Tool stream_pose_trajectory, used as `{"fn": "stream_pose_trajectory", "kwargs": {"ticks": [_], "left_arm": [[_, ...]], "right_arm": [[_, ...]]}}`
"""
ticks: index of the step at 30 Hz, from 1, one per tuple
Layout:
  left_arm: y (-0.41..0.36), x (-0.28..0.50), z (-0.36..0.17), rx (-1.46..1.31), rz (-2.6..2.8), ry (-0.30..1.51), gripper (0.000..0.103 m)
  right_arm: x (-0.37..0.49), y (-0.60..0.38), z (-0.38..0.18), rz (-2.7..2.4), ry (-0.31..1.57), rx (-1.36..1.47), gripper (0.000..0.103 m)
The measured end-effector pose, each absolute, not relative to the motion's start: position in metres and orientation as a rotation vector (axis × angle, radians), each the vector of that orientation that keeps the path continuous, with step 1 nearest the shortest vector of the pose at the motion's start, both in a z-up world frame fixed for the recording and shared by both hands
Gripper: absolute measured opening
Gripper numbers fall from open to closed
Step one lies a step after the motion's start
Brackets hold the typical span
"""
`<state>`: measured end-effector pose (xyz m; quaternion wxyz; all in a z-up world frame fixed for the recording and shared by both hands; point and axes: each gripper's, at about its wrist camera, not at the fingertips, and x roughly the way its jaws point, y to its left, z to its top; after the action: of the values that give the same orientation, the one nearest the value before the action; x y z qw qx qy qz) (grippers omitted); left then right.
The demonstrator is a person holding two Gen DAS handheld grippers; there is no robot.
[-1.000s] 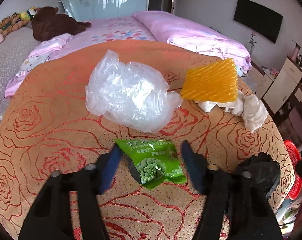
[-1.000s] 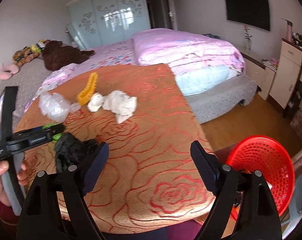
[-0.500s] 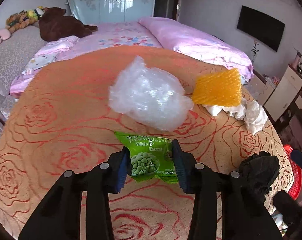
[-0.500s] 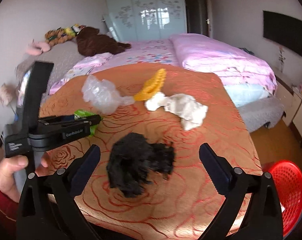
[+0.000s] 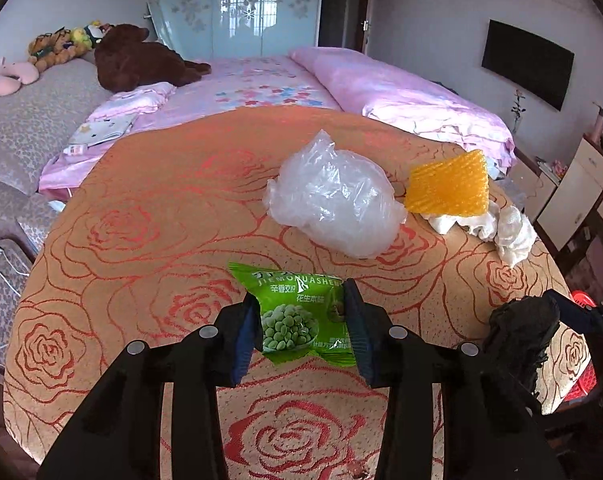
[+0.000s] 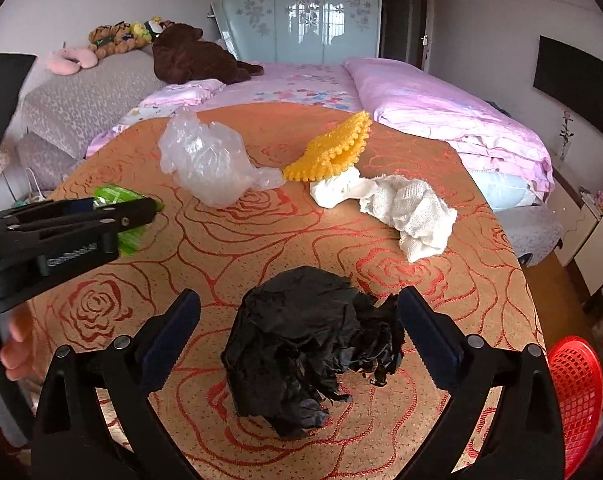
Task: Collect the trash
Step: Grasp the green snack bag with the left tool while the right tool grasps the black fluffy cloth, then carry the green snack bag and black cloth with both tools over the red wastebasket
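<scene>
My left gripper (image 5: pixel 301 320) is shut on a green pea snack packet (image 5: pixel 297 312), its blue pads pressing both sides of the packet just above the orange rose-patterned table (image 5: pixel 141 240). The packet also shows in the right wrist view (image 6: pixel 121 200). My right gripper (image 6: pixel 299 320) is open, its fingers on either side of a crumpled black bag (image 6: pixel 309 352) lying on the table. The black bag also shows in the left wrist view (image 5: pixel 521 328). A clear plastic bag (image 5: pixel 333 196), a yellow foam net (image 5: pixel 447 186) and a white cloth (image 5: pixel 501 228) lie further back.
A red basket (image 6: pixel 577 392) stands on the floor beyond the table's right edge. A bed with pink covers (image 6: pixel 421 92) lies behind the table. A white cabinet (image 5: pixel 577 192) stands at the right wall.
My left gripper closed on the green packet and has lifted it slightly. My right gripper swung left from the basket and moved in around the black bag.
</scene>
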<state>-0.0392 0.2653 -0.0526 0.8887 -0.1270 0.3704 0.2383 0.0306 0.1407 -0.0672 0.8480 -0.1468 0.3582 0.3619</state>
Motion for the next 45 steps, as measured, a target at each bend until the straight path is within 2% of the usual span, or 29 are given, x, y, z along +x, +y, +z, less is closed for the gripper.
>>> {"fn": "stream_pose_trajectory", "kwargs": {"ticks": [4, 8, 10, 17, 45], "left_arm": [[0.266, -0.041, -0.053, -0.255, 0.497, 0.769, 0.039], [0.264, -0.04, -0.052, -0.248, 0.494, 0.763, 0.039], [0.262, -0.039, -0.05, -0.241, 0.49, 0.76, 0.039], [0.25, -0.04, -0.047, -0.223, 0.471, 0.751, 0.039], [0.168, 0.005, -0.026, -0.114, 0.309, 0.724, 0.039]], "right_arm": [[0.036, 0.14, -0.074, 0.769, 0.796, -0.297, 0.072], [0.038, 0.135, -0.074, 0.764, 0.793, -0.295, 0.054], [0.039, 0.133, -0.072, 0.763, 0.789, -0.293, 0.049], [0.043, 0.123, -0.064, 0.753, 0.779, -0.255, 0.046], [0.09, -0.001, -0.025, 0.499, 0.705, -0.053, 0.046]]}}
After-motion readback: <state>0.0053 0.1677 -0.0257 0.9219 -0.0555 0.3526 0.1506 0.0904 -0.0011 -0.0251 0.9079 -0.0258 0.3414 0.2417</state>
